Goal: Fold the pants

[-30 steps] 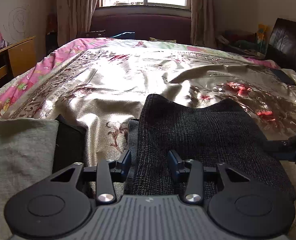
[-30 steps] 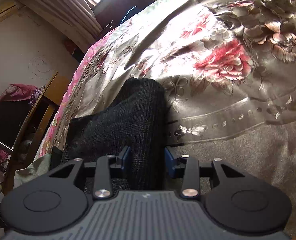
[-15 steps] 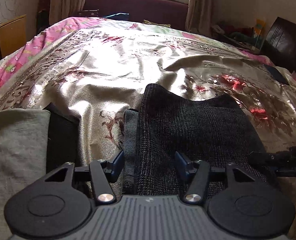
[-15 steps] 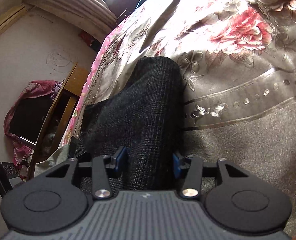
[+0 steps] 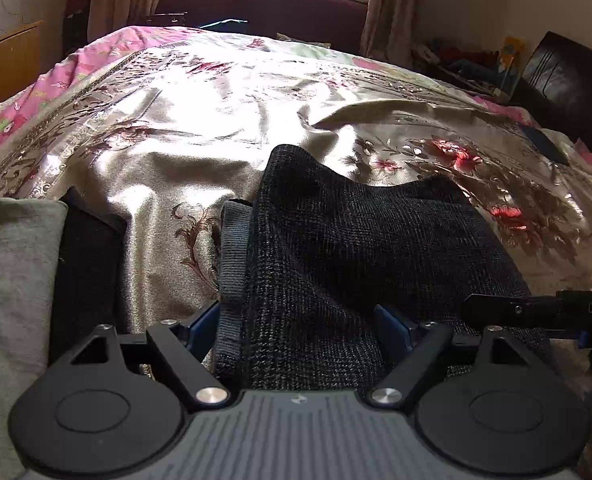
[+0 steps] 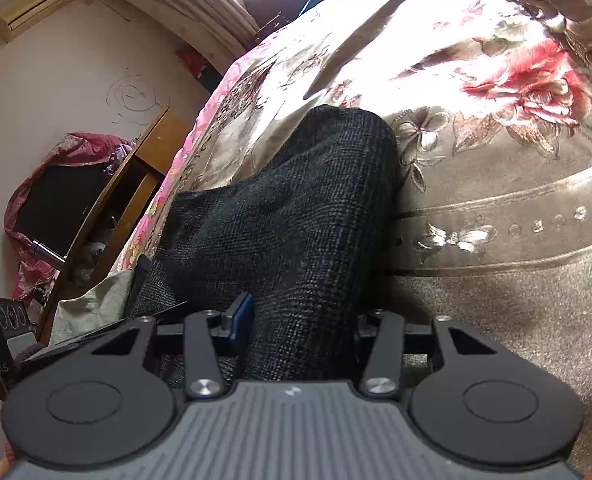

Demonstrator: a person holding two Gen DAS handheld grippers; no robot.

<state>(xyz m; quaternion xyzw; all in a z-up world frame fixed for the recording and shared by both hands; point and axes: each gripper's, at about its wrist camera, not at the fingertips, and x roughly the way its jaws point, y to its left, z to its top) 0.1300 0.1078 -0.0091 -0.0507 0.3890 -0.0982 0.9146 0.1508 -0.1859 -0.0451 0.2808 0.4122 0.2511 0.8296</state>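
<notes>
The dark checked pants point(image 5: 356, 248) lie folded on the bed, with a grey ribbed waistband point(image 5: 232, 264) along their left edge. My left gripper point(image 5: 296, 324) is open, its blue fingertips either side of the pants' near left end. My right gripper point(image 6: 300, 320) is open, its fingers either side of the pants' point(image 6: 296, 208) near right end. The right gripper also shows at the right edge of the left wrist view point(image 5: 536, 310).
A shiny gold floral bedspread point(image 5: 200, 128) covers the bed. A grey-green cloth point(image 5: 12, 280) over a dark item point(image 5: 84, 264) lies at the near left. A wooden desk point(image 6: 136, 184) stands left of the bed, a dark headboard point(image 5: 568, 80) at far right.
Both grippers have opened wider and moved forward and lower along the pants. The pants stay flat on the bed.
</notes>
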